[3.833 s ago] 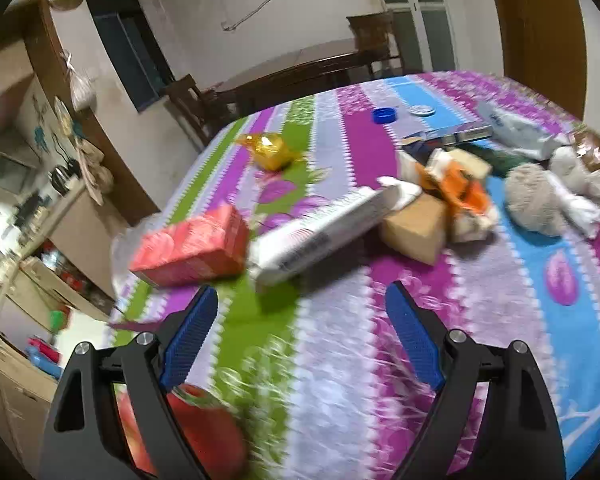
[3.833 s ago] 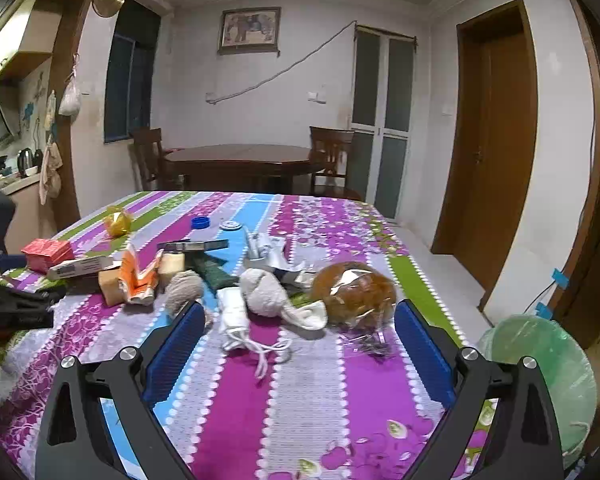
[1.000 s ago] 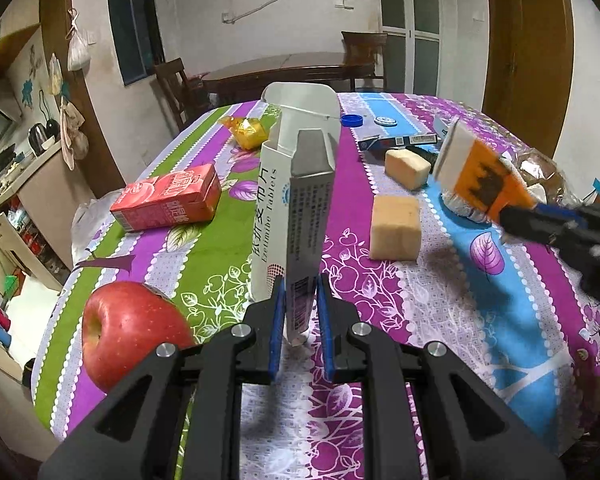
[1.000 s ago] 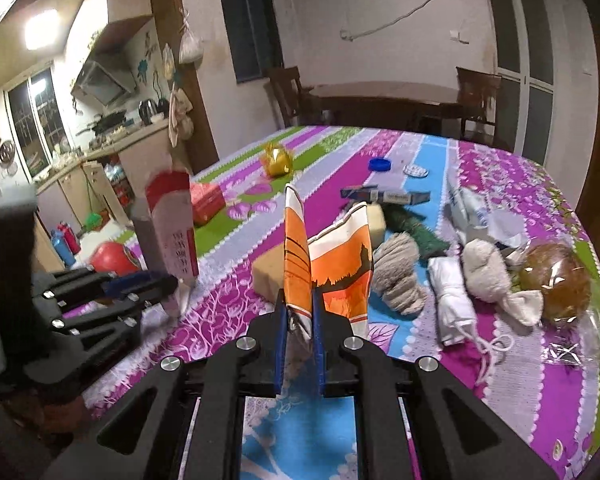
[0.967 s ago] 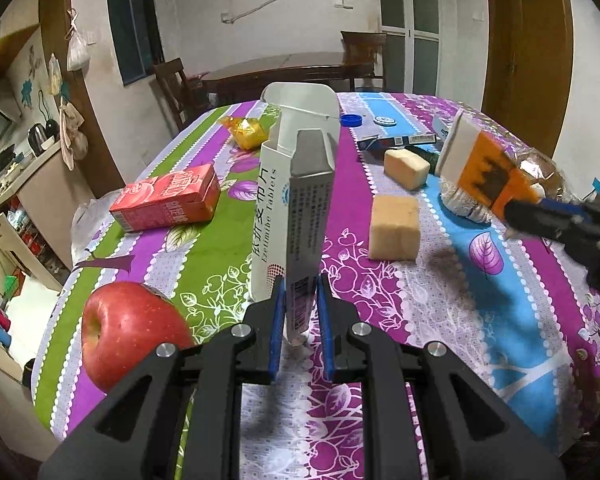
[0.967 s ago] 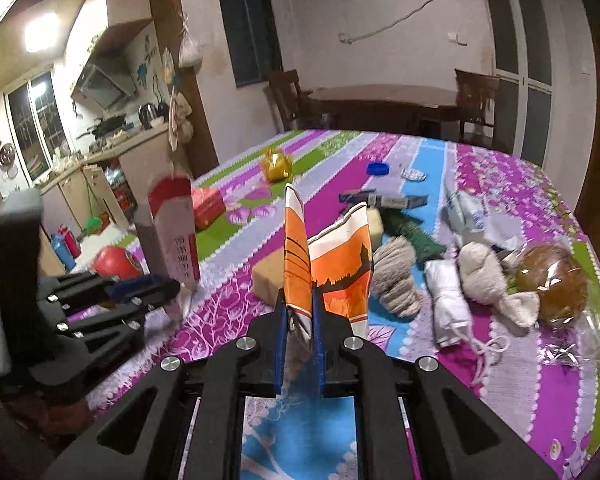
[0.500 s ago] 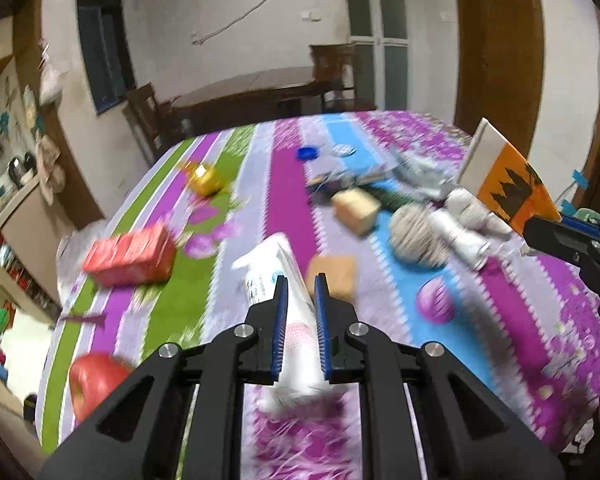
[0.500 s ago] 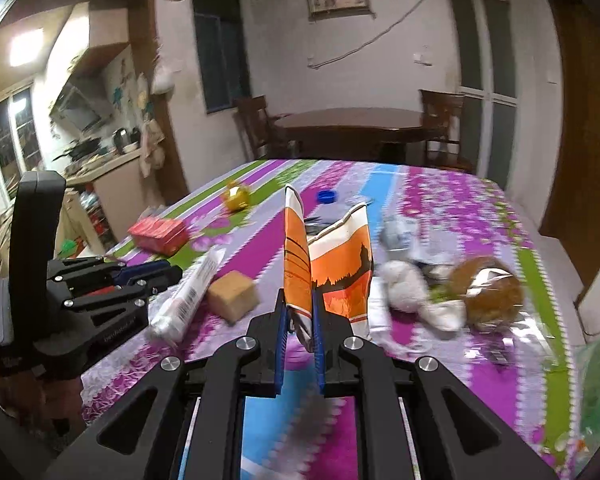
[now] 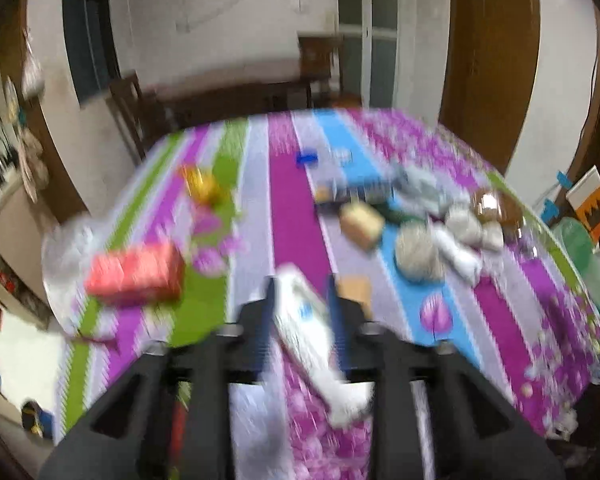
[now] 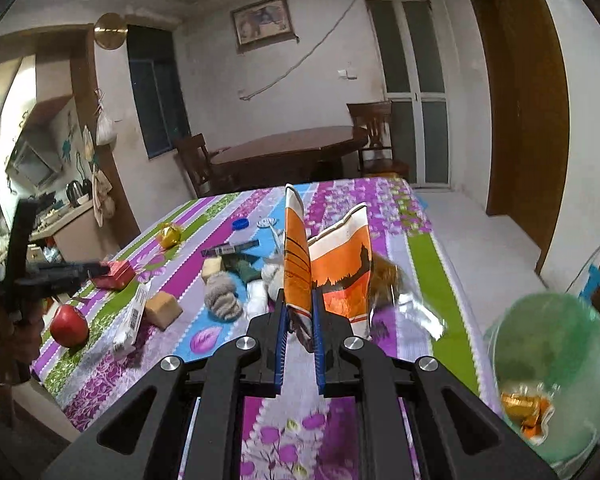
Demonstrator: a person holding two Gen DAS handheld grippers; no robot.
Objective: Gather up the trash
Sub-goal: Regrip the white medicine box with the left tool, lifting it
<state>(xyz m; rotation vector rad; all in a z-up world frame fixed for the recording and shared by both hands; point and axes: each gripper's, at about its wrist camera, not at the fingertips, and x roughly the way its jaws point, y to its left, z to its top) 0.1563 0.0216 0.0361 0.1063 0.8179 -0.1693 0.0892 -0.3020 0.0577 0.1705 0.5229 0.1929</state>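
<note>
My left gripper (image 9: 298, 308) has its jaws partly apart around a long white toothpaste box (image 9: 312, 332), which slants between the fingers over the tablecloth; the left wrist view is blurred. In the right wrist view the box (image 10: 134, 316) seems to lie on the table, with the left gripper (image 10: 96, 269) above it. My right gripper (image 10: 299, 320) is shut on an orange and white torn carton (image 10: 328, 272), held upright above the table's right side. The carton also shows in the left wrist view (image 9: 594, 208). A green-lined trash bin (image 10: 552, 364) stands at the lower right.
On the striped tablecloth (image 10: 432, 264) lie a red apple (image 10: 69, 325), a red box (image 9: 136, 274), two tan blocks (image 9: 360, 220), yarn balls (image 10: 222, 294), a bagged bun (image 9: 496, 208), a gold wrapper (image 10: 169, 235) and a blue cap (image 10: 241, 223). A dark dining table and chairs stand behind.
Both grippers have lifted and swung right toward the bin. The white box has tipped from upright to slanting and the left jaws have parted; the right still grips the carton.
</note>
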